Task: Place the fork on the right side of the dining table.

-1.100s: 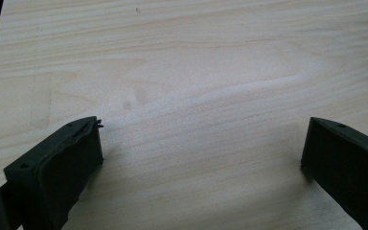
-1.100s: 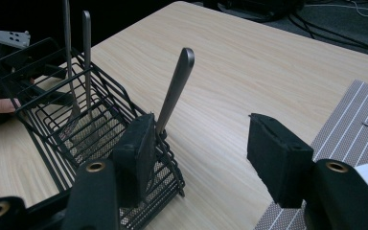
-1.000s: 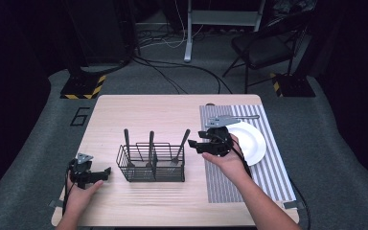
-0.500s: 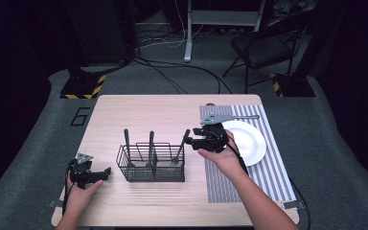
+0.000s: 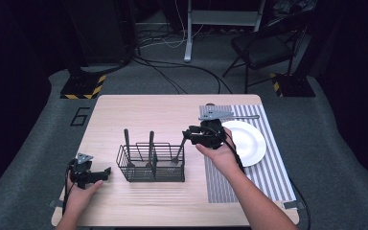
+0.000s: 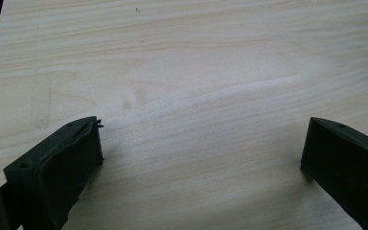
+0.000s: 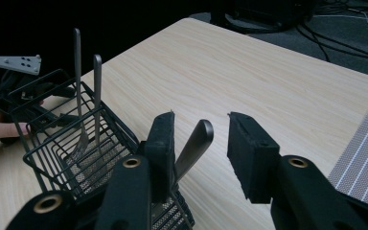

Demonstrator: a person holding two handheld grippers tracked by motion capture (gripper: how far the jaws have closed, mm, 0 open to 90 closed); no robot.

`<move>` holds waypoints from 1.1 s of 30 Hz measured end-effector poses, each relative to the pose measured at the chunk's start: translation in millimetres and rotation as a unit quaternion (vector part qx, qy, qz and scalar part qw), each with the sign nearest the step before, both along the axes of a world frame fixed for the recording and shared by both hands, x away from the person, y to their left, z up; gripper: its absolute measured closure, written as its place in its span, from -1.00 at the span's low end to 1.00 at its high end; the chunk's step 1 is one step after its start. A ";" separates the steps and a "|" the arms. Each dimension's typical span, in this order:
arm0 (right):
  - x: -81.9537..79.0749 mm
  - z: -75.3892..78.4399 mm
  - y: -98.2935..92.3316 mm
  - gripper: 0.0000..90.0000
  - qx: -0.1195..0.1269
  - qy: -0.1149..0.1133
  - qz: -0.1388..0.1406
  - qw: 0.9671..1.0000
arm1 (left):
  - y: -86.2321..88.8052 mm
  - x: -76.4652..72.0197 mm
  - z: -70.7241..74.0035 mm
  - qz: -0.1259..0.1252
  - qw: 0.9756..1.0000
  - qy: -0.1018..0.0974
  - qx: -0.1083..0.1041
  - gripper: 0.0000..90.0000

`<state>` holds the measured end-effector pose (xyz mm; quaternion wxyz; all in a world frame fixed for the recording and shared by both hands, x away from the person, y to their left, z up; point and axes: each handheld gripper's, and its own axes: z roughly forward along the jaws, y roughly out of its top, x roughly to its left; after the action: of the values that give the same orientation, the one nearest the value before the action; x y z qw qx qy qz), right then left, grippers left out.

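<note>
A black wire cutlery basket (image 5: 151,163) stands mid-table with three metal utensils upright in it. My right gripper (image 5: 188,133) reaches in from the right at the top of the rightmost utensil's handle (image 5: 181,146). In the right gripper view that handle (image 7: 195,143) stands between the jaws of my right gripper (image 7: 201,122), close against the left one with a gap to the right one. The jaws have just been closing and do not clamp it. My left gripper (image 5: 106,171) rests open near the front left; nothing but bare wood lies between the jaws of my left gripper (image 6: 203,139).
A white plate (image 5: 249,139) sits on a striped placemat (image 5: 268,177) right of the basket. The other two handles (image 7: 76,72) (image 7: 97,91) rise from the basket's left compartments. A chair and cables are on the floor beyond the table.
My right gripper has moved left from beside the plate to the rightmost handle, and its jaws have narrowed around it. The left gripper has stayed put.
</note>
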<state>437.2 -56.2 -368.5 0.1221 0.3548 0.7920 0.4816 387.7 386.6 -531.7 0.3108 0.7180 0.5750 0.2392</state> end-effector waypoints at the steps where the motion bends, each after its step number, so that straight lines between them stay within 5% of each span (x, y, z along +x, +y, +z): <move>1: 0.2 0.1 -0.1 0.45 0.000 -0.001 0.000 1.000 | -0.1 0.0 -0.1 0.000 1.000 -0.001 -0.001 -1.00; 22: 2.0 -0.1 2.8 0.81 0.016 0.012 0.013 1.000 | 0.0 0.0 0.0 0.000 1.000 0.000 0.000 -1.00; 33: -12.4 10.0 15.5 0.92 0.029 0.009 0.049 0.998 | 0.0 0.0 0.0 0.000 1.000 0.000 0.000 -1.00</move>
<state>424.8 -40.7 -358.6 0.0811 0.3229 0.7955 0.5063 387.7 386.6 -531.7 0.3111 0.7179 0.5750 0.2392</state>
